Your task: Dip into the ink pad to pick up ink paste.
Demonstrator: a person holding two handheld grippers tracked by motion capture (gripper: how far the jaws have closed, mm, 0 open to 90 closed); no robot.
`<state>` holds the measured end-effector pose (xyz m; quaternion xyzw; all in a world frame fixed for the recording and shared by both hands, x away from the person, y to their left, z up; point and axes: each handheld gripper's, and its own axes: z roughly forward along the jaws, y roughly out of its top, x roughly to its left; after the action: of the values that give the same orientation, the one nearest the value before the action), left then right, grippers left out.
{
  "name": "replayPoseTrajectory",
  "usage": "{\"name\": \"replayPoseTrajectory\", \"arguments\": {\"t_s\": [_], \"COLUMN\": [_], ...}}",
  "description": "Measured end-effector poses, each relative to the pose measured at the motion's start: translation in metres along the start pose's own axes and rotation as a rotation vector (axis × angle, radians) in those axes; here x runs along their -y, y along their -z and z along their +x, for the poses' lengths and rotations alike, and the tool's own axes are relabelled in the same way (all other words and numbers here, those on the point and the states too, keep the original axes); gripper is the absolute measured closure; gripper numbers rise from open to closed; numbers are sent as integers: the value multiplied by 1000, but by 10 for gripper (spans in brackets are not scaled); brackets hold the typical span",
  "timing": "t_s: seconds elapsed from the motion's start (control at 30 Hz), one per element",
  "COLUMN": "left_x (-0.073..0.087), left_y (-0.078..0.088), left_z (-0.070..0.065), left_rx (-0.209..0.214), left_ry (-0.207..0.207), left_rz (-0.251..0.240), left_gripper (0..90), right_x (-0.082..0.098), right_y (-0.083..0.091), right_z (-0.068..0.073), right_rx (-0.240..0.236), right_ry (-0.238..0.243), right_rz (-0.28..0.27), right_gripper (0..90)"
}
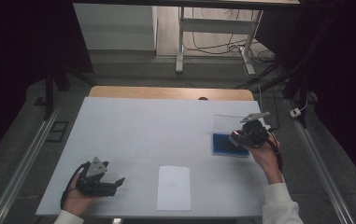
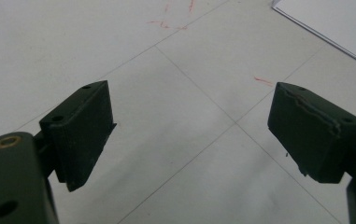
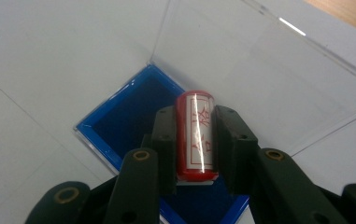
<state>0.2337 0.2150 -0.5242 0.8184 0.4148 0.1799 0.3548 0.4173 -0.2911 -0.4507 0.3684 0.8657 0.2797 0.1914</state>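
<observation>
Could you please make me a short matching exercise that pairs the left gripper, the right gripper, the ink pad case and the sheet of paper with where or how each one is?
Things:
1. left gripper
2. right gripper
3. ink pad case
4. sheet of paper

States or places:
A. lies flat near the table's front edge, between the two hands
B. jaws closed on a red stamp
C. jaws apart, nothing between them
D. blue tray with its clear lid open, under the stamp

Pairs: 1-C, 2-B, 3-D, 4-A
</observation>
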Motion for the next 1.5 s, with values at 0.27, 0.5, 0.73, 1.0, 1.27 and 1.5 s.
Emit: {"name": "replayPoseTrajectory", "arguments": {"t_s": [0.27,0.5,0.73,1.0,1.27,1.5], "left_x": [0,0,0,0,0,0], "left_y": [-1,-1,-1,-1,-2,-2], "left_z": [0,1,0,0,0,-1], "left_rx": [2,5,5,6,6,6], "left_ry": [-1,-1,0,-1,-4,-10], "left_rz": [4,4,6,7,11,16], "left_gripper": [144,145,145,145,145,145], "right_x": [2,4,3,0,-2,-1], "right_y": [-8,-13,-15,-16,-16,-17], "right_z": [-1,-1,-1,2,1,0], "right_rx": [1,0,5,19,20,15], "right_ry": [1,3,3,20,13,-1], "right_rz": [25,38,53,78,100,103], "right_gripper": [701,701,701,702,703,705]}}
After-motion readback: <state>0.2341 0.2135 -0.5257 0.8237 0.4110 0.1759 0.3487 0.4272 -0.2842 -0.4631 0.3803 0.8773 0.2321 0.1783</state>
